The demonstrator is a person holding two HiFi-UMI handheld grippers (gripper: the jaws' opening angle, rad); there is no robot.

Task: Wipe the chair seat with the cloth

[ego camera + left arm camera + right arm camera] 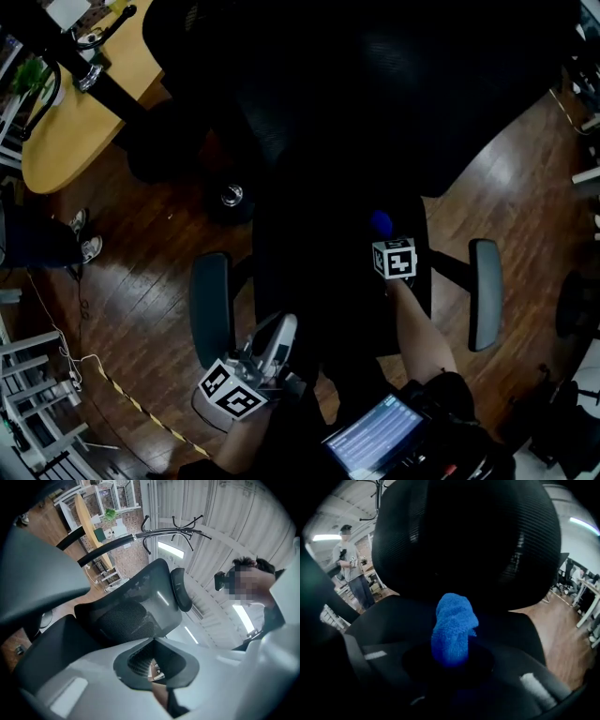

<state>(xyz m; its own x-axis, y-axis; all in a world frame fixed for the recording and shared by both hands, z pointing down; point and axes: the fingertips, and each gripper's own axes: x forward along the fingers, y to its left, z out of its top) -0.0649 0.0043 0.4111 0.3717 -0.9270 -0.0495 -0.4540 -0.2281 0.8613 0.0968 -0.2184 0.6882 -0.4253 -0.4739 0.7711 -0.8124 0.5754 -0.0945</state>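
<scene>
Nearest, low at the left, the left tool [279, 330] hangs beside the grey padded left armrest [211, 309], off the seat. Its jaws are together with nothing between them, so it takes no part in the wiping.

The black upholstered chair seat [319, 272] lies in the middle. Over its right half the right tool [384, 234] has its jaws closed on the blue terry cloth [453, 627]. The cloth stands out of the jaws in a rolled bunch that points toward the black mesh backrest [464, 541]. Whether the cloth touches the seat I cannot tell.

To wipe well, I would tip the right tool down until the free bunch lies against the seat, not just its end. Then I would draw it in overlapping strokes from the back edge toward the front. Pressure should stay light, so that only cloth meets the upholstery, never the hard jaw tips. The pinch looks small, and dragging hard could pull the cloth out.

At the right, the grey right armrest [485, 292] limits the strokes, as the left one does on its side. The backrest overhangs the rear of the seat.

Farther off are a curved wooden table [84, 112] and a bystander's shoes [86, 242] at the left. A lit screen device [375, 436] sits at the person's waist. None of these is in the way.
</scene>
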